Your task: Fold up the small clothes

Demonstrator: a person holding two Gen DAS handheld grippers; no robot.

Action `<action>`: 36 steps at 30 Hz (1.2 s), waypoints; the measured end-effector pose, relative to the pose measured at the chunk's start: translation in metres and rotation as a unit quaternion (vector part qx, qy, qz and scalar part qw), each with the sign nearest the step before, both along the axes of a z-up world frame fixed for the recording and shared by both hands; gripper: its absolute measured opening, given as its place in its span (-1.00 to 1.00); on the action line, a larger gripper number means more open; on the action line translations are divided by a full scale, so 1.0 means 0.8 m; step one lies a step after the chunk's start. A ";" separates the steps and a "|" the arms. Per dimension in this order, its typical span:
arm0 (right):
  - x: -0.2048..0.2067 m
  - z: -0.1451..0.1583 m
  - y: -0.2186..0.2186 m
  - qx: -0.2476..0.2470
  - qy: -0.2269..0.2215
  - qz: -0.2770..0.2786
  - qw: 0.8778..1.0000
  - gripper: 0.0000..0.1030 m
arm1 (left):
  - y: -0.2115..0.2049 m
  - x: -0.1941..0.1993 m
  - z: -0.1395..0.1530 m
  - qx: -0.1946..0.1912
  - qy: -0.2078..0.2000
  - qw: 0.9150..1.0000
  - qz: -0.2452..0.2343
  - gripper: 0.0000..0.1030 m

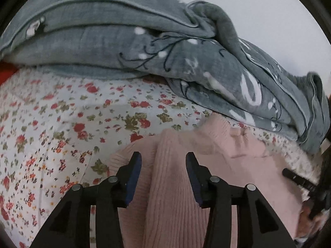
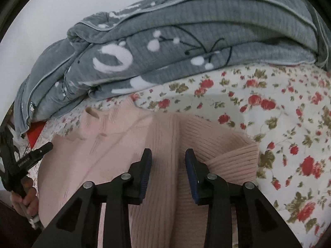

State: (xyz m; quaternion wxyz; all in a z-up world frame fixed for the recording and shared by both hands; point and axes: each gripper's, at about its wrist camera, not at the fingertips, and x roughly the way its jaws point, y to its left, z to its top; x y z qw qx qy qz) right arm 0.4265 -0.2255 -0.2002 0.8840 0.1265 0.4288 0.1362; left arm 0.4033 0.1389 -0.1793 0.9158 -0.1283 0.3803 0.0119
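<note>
Left gripper (image 1: 163,161): parted, holding nothing.
Right gripper (image 2: 168,158): parted, holding nothing.
Risk: pink sweater (image 1: 175,186) fold may spring loose on the soft bed (image 1: 62,113).

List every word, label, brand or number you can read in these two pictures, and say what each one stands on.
No text can be read.
Pale lettering on the other gripper's black finger: too small and blurred to read.
White shapes on the grey blanket: pattern, not lettering.
Pink sweater, floral sheet: no label showing.
</note>
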 end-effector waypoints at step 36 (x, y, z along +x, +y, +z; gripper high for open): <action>-0.051 0.047 0.009 -0.073 -0.061 -0.016 0.995 -0.20 | -0.057 -0.011 0.019 0.171 -0.018 0.985 0.008 -0.07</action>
